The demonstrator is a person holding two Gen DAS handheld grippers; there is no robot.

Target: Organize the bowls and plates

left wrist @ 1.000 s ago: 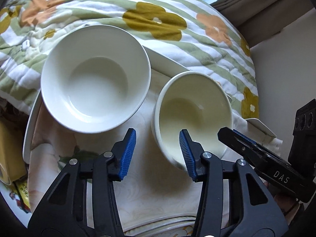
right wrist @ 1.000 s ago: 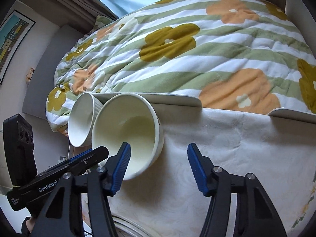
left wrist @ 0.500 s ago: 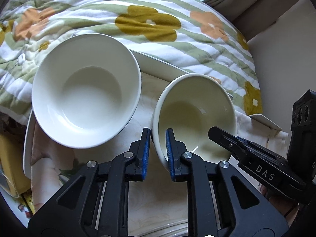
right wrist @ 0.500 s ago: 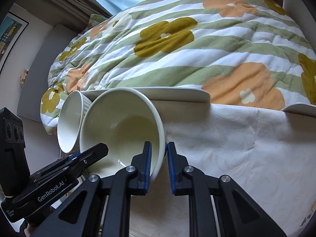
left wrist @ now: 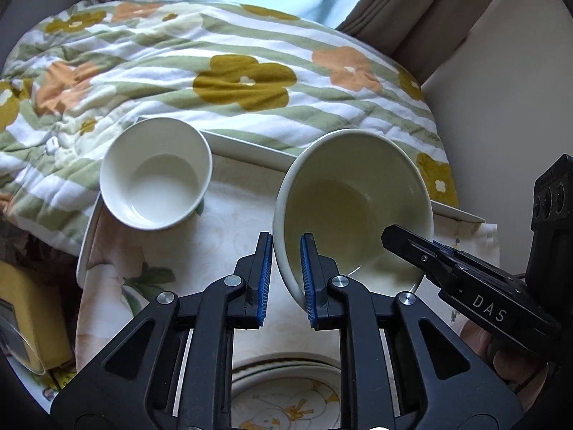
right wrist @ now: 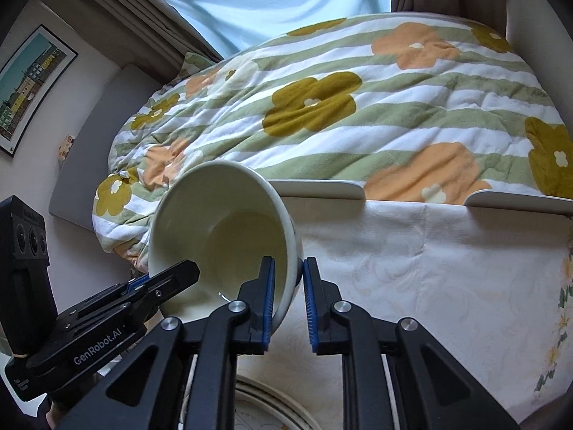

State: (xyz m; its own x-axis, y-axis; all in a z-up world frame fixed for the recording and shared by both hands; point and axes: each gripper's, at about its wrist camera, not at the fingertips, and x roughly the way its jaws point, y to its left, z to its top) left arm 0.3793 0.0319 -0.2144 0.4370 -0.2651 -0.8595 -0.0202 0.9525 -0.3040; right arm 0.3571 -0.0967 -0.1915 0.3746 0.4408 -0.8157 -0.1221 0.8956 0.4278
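Both claws, wide open a second ago, now pinch one cream bowl [left wrist: 352,200] and have raised it, tilted: the left gripper [left wrist: 284,272] on its left rim, the right gripper [right wrist: 288,295] on its right. The white bowl [left wrist: 155,173] sits far left on the table [left wrist: 229,222].

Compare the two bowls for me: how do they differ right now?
The cream bowl is tilted and gripped on its rim by both the left tongs and the right tongs; the white bowl sits upright, untouched, at the tablecloth's far left edge. The cream bowl looks yellower. Both are empty.
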